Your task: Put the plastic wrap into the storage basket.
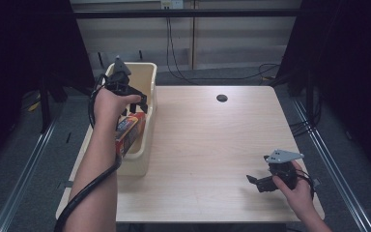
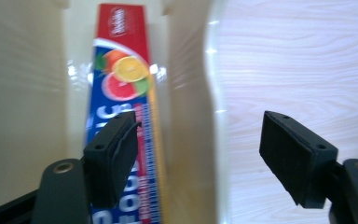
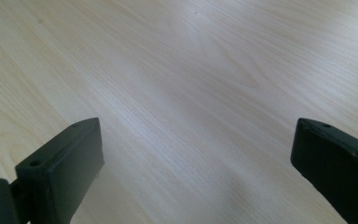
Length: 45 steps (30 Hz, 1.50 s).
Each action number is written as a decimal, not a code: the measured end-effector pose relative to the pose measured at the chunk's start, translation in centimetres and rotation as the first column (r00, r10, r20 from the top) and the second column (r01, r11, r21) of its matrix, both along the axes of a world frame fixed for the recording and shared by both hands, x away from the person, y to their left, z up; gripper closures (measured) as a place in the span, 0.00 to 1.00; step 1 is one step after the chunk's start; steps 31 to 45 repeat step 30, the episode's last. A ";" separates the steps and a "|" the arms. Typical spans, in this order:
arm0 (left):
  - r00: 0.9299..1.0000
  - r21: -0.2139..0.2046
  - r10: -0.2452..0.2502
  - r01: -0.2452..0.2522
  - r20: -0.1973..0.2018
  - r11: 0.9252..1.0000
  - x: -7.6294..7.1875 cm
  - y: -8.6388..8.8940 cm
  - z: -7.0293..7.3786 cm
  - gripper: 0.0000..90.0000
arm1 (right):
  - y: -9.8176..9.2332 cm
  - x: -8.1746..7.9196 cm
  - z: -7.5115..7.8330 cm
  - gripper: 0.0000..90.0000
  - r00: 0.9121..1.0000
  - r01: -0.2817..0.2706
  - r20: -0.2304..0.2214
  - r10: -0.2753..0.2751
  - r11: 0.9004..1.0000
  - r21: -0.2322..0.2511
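Observation:
A long red and blue box (image 1: 130, 130) printed with citrus fruit lies inside a cream plastic bin (image 1: 142, 159) at the table's left edge. My left gripper (image 1: 140, 104) hovers above the bin's right wall, open, with nothing between its pads. In the left gripper view the box (image 2: 123, 70) runs lengthwise along the bin floor under the left jaw, and the bin wall (image 2: 186, 93) passes below the left gripper (image 2: 200, 140). My right gripper (image 1: 253, 181) is held low over the table near the front right, open and empty. In the right gripper view the right gripper (image 3: 196, 154) faces bare wood.
The light wooden table (image 1: 207, 145) has a dark round cable hole (image 1: 221, 98) near its far edge. Cables hang behind the table by the wall. Metal rails run along the floor on both sides.

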<state>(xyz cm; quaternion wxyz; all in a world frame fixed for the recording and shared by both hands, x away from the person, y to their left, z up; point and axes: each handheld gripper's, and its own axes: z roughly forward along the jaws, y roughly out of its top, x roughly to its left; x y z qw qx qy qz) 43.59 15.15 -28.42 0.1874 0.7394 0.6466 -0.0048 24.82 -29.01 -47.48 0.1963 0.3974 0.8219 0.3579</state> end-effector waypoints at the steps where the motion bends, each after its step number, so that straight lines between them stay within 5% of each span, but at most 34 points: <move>1: 1.000 -0.001 -0.011 0.011 0.014 1.000 0.0 -0.4 0.1 0.31 | 0.0 -0.1 0.0 0.02 1.000 0.002 0.004 -0.002 1.000 0.001; 15: 0.985 -0.068 -0.156 0.161 0.078 0.985 -1.1 -5.8 0.3 0.27 | -0.2 -0.2 0.3 0.02 1.000 0.008 0.006 -0.008 1.000 0.007; 29: 0.953 -0.110 -0.272 0.287 0.132 0.952 -2.4 -10.6 -1.5 0.23 | -0.2 -0.2 0.3 0.02 1.000 0.004 0.012 -0.004 1.000 0.007; 45: 0.952 -0.113 -0.274 0.289 0.134 0.950 -2.5 -10.8 -1.6 0.23 | -0.2 -0.2 0.3 0.02 1.000 0.002 0.013 -0.002 1.000 0.008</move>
